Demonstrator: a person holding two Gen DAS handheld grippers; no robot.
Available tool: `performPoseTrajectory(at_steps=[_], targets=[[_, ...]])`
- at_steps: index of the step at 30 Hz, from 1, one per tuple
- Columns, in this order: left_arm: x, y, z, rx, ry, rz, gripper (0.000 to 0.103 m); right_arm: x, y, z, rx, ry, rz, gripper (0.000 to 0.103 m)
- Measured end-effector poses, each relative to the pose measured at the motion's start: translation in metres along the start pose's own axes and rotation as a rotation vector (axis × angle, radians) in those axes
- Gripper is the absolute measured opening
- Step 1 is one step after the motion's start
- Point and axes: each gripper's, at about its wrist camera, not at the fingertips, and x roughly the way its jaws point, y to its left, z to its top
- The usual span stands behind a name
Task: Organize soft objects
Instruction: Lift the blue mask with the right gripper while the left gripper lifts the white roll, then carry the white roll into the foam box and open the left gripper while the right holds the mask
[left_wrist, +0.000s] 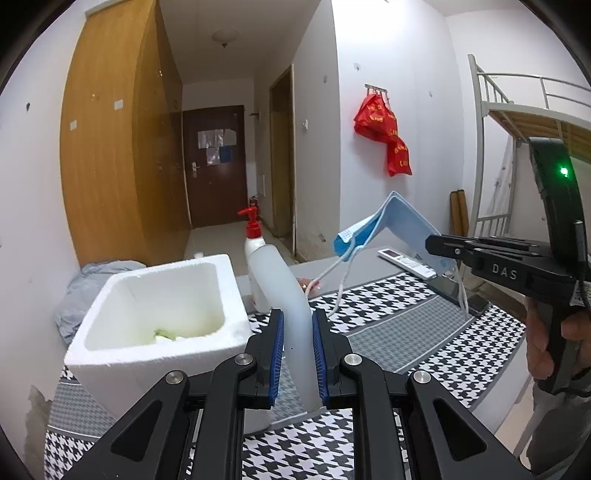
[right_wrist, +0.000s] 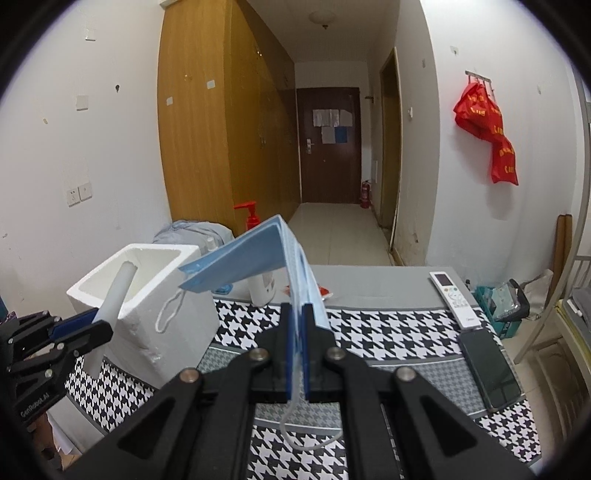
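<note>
**Ana:** Two grips on show, and both are full. The left gripper has its jaws clenched on a white foam strip, a soft translucent piece that bends away from the blue pads and arches up over the table.

**Ben:** And the right gripper?

**Ana:** Jaws pressed tight on a stack of blue face masks. The stack folds over the top of the jaws like a tent, one half drooping towards the white foam box, with ear loops dangling free.

**Ben:** So both soft things are in the air, not on the table.

**Ana:** Right. From the right wrist view the strip's far end seems to sit over the box's open mouth, though I can't tell whether it touches the inside. The masks hang beside the box, near its corner but not over it.

**Ben:** Which step would you call it?

**Ana:** Carrying to the container, I'd say. The box sits on the houndstooth cloth, with a pump bottle just behind it and a remote and phone well off to the right.

**Ben:** Next move?

**Ana:** Probably bring each piece over the opening, then release. The floppy masks and loose loops could catch on the rim, so they need lifting clear first.
</note>
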Motion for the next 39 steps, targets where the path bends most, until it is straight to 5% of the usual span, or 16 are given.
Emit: performPoseTrajectory(at_steps=[39], targets=[[0.006, 0.068, 0.025, -0.077, -0.057, 0.172, 0.017, 0.021, 0.048, 0.034, -0.031, -0.076, 0.102, 0.006]])
